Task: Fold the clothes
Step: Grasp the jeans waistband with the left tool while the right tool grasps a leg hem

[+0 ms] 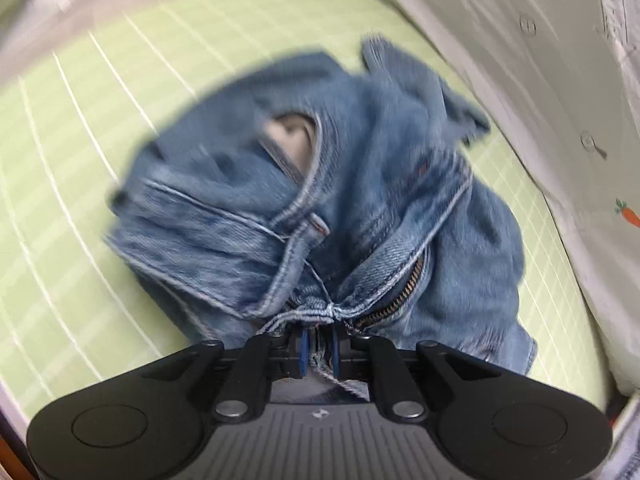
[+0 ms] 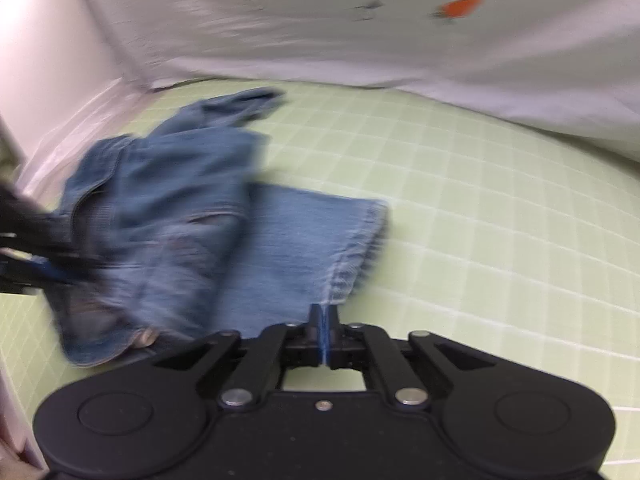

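A pair of blue jeans (image 1: 304, 200) lies bunched on the green checked sheet (image 1: 80, 152). My left gripper (image 1: 319, 340) is shut on the jeans near the zipper (image 1: 396, 300), with frayed threads between the pads. In the right wrist view the jeans (image 2: 172, 208) are blurred at the left, with one leg hem (image 2: 352, 248) lying flat. My right gripper (image 2: 324, 324) is shut just below that hem; whether it pinches cloth is unclear. The left gripper shows as a dark blur at the left edge (image 2: 36, 248).
A white quilt with carrot prints (image 1: 540, 80) lies along the right in the left wrist view and across the back in the right wrist view (image 2: 360, 32). A pale wall or bed edge (image 2: 48, 80) stands at the left.
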A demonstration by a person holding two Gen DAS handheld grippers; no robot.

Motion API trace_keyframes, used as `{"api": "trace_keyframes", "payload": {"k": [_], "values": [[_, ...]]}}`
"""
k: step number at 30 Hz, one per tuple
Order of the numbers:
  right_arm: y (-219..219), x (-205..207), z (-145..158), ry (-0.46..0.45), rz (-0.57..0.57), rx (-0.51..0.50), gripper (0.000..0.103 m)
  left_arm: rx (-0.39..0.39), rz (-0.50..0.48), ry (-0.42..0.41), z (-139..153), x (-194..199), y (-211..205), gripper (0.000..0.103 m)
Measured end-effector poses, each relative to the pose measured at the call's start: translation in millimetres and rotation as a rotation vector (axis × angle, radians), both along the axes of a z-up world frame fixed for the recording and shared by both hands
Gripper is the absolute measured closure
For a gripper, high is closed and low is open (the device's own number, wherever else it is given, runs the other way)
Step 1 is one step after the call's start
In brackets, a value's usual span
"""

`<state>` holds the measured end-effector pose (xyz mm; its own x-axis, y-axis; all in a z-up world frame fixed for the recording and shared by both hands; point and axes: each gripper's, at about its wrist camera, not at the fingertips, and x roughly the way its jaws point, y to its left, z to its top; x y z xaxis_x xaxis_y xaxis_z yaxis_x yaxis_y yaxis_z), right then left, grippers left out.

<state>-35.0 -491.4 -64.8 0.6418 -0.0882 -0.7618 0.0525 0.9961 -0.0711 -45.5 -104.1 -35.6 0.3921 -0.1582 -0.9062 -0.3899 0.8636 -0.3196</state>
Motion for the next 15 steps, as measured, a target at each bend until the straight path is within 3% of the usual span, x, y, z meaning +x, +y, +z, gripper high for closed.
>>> {"api": "trace_keyframes", "payload": {"k": [1,3,7,8,9,11,13,15], "values": [[-18.7,-1.7,1.7,-0.004,-0.062,-0.049,0.103,0.018,0.01,-0.011,4.8,-0.6,3.5,0.091],[-71.2,-5.4,3.6,0.031,-0.239,0.003,0.103,0.06,0.031,-0.034,14.6,7.5,13.8,0.091],[-97.3,-10.3,8.6,0.001,-0.275,0.063,0.099,0.129,0.052,-0.086,33.7,24.2,36.2,0.092],[-92.0,-9.8,9.5,-0.006,-0.263,0.081,0.092,0.132,0.05,-0.094,34.9,32.1,41.0,0.093],[-82.8,-9.9,9.6,-0.017,-0.261,0.107,0.073,0.134,0.048,-0.102,36.1,40.0,45.8,0.093],[-61.2,-8.0,5.1,-0.02,-0.281,0.187,0.052,0.14,0.045,-0.118,38.4,55.8,55.3,0.093],[-36.4,-6.0,-0.3,-0.006,-0.297,0.291,0.052,0.146,0.041,-0.134,40.8,71.5,64.9,0.094],[-7.2,-1.7,-7.2,0.013,-0.297,0.397,0.044,0.152,0.037,-0.149,43.2,87.3,74.5,0.094]]}}
